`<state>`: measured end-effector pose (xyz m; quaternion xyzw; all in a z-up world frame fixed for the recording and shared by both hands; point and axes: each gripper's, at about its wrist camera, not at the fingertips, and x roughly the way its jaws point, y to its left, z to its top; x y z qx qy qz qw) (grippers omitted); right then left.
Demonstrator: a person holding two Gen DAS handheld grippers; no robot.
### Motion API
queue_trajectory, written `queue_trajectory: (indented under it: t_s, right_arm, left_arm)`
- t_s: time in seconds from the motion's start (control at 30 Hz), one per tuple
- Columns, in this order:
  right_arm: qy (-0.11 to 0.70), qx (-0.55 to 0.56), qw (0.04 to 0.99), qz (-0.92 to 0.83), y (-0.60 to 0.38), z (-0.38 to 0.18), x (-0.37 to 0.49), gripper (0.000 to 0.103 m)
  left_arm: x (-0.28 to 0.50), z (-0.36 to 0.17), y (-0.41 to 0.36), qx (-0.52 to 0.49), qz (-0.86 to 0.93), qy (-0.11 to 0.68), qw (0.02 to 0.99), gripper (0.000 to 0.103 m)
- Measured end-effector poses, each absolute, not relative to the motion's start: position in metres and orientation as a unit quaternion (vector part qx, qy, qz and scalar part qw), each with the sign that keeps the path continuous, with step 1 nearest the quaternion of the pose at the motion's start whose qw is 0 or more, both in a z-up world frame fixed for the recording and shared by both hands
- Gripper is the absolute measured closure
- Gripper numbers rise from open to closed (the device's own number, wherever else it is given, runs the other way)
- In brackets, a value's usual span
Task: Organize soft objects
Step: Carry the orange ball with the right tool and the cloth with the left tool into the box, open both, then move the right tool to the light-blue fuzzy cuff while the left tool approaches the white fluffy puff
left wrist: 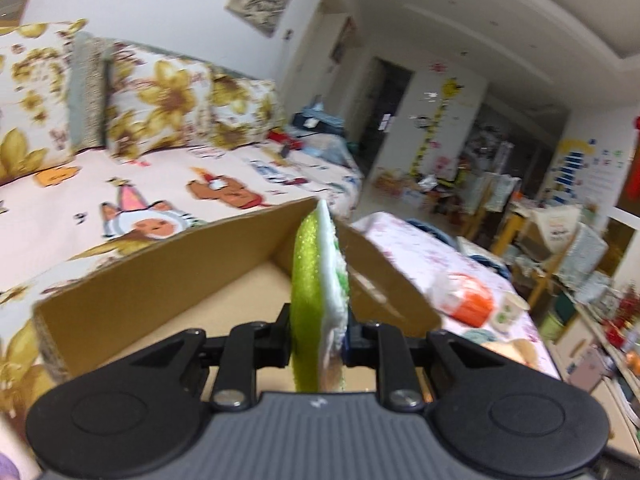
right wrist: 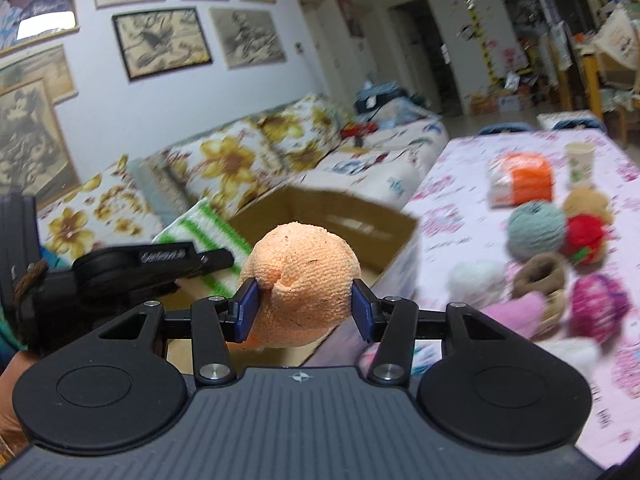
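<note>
My left gripper (left wrist: 318, 330) is shut on a flat green and white sponge cloth (left wrist: 318, 280), held edge-on above an open cardboard box (left wrist: 160, 276). My right gripper (right wrist: 305, 310) is shut on a rolled orange cloth ball (right wrist: 302, 276), held above the near right edge of the same box (right wrist: 332, 216). In the right wrist view the left gripper (right wrist: 216, 258) and its green-striped cloth (right wrist: 200, 224) show at the left over the box.
A pink flowered table (right wrist: 460, 168) holds yarn balls (right wrist: 536, 230), a red plush (right wrist: 586, 236), a brown slipper (right wrist: 540, 274), an orange pack (right wrist: 522, 178) and a paper cup (right wrist: 579, 164). A flowered sofa (left wrist: 132, 184) stands behind the box.
</note>
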<state>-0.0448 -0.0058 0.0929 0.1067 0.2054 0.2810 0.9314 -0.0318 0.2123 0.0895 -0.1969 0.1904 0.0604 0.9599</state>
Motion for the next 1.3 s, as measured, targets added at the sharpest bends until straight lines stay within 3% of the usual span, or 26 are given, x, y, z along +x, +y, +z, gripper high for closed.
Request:
queue_trajectory:
  t_s: [0.07,0.1,0.13,0.17,0.23,0.37,0.57,0.63,0.87,1.3]
  right_arm:
    - [0.219,0.097,0.927,0.287,0.008,0.087,-0.049,0.03]
    - [0.225,0.094,0.926,0.289,0.011,0.085,-0.048,0.023]
    - [0.228,0.094,0.924,0.292,0.013,0.085,-0.049,0.009]
    - [0.228,0.097,0.924,0.292,0.01,0.086,-0.051,0.003]
    - [0.22,0.096,0.927,0.288,0.006,0.091,-0.056,0.002]
    - [0.207,0.097,0.937,0.265,-0.013,0.096,-0.066,0.002]
    - [0.2,0.102,0.952,0.21,-0.045,0.094,-0.078,0.0]
    - [0.2,0.108,0.955,0.19,-0.054,0.091,-0.078,0.0]
    - [0.183,0.098,0.969,0.133,-0.077,0.084,-0.088,0.0]
    - [0.181,0.107,0.974,0.08,-0.109,0.078,-0.092,0.0]
  left_arm:
    - [-0.032,0.086,0.22,-0.197,0.077,0.195,0.958,0.082]
    - [-0.032,0.086,0.221,-0.198,0.083,0.199,0.956,0.078]
    - [-0.032,0.085,0.221,-0.198,0.087,0.2,0.956,0.07]
    - [-0.035,0.084,0.222,-0.199,0.088,0.197,0.956,0.064]
    - [-0.04,0.085,0.22,-0.195,0.096,0.187,0.958,0.045]
    - [-0.043,0.089,0.212,-0.179,0.094,0.168,0.965,0.038]
    - [-0.047,0.094,0.194,-0.15,0.073,0.138,0.976,0.018]
    - [-0.049,0.095,0.185,-0.136,0.061,0.123,0.981,0.007]
    - [-0.05,0.095,0.153,-0.068,0.029,0.107,0.991,0.001]
    - [-0.044,0.091,0.133,-0.085,0.009,0.13,0.988,0.001]
